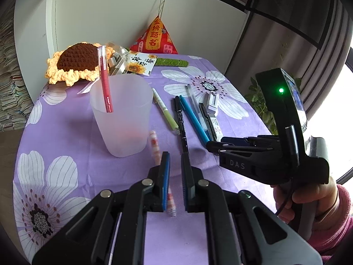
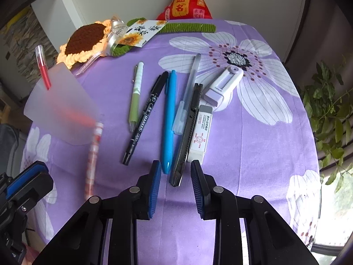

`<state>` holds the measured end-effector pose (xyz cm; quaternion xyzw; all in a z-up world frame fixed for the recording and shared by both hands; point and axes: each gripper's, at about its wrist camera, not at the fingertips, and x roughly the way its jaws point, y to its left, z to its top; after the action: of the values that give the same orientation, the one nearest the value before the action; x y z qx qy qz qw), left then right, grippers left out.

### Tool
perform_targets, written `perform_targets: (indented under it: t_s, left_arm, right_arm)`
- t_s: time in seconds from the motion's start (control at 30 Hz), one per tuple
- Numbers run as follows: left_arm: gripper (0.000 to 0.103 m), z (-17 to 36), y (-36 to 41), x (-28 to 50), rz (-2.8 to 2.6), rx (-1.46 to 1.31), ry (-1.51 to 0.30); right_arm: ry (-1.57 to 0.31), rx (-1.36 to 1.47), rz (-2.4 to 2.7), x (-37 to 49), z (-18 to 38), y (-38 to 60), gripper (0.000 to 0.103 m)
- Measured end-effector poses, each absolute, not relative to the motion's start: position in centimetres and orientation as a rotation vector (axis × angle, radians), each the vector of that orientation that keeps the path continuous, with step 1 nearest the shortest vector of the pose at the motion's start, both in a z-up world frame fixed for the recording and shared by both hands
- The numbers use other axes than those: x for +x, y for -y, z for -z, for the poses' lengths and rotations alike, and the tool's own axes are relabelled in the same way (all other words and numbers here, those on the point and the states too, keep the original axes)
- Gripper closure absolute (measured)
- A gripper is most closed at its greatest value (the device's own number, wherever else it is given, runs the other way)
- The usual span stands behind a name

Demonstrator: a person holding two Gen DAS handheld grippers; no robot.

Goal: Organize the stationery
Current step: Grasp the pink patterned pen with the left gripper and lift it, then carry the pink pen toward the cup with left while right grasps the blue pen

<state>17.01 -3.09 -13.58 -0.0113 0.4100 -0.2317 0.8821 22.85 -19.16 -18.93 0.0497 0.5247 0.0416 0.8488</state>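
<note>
Left gripper (image 1: 175, 154): jaws drawn together to a narrow slit, nothing clamped. The orange-and-white patterned pen (image 1: 155, 145) lies on the purple tablecloth (image 2: 242, 165) beneath it, partly hidden behind one finger.

Right gripper (image 2: 175, 163): jaws apart and empty, hovering over the near ends of the black utility knife (image 2: 187, 128) and blue pen (image 2: 168, 119).

Only the right wrist view shows the whole row: green pen (image 2: 135, 97), black marker (image 2: 143, 121), clear pen (image 2: 187, 88), eraser (image 2: 200, 130). There the patterned pen is blurred.

Only the left wrist view shows the person's hand (image 1: 304, 196) on the right handle.

Farther back, the frosted cup (image 1: 123, 119) holds a red pen (image 1: 106, 84); its lower end is indistinct through the wall.
</note>
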Motion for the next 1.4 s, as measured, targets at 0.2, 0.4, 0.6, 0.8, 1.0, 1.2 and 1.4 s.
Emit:
perform_targets:
  t_s: [0.2,0.4,0.6,0.8,1.0,1.2,1.4]
  left_arm:
    - [0.096,14.4,2.8,17.2,0.478,-0.031,-0.878]
    - [0.096,16.1,2.5,18.3,0.455,-0.021,-0.936]
    - [0.095,18.1,3.1,19.3,0.453,-0.006,-1.002]
    - [0.094,19.2,3.7,20.1,0.437,0.01,-1.019]
    - [0.095,19.1,3.5,20.2,0.419,-0.006,-1.018]
    - [0.095,17.4,2.3,18.8,0.436,-0.025,-0.986]
    - [0.095,17.6,1.8,16.4,0.476,-0.016,-1.018]
  right_arm:
    - [-1.091,0.064,-0.103,23.7,18.7,17.8,0.073]
    - [-1.087,0.041,-0.089,25.2,18.9,17.5,0.075]
    - [-1.104,0.001,-0.113,25.6,19.6,16.8,0.077]
    - [-1.1,-0.014,-0.109,25.2,19.6,17.3,0.091]
    - [-1.114,0.063,-0.166,23.9,19.0,18.3,0.092]
    - [-1.138,0.045,-0.254,20.0,18.0,18.7,0.092]
    - [-1.218,0.023,-0.32,14.8,18.7,19.8,0.092]
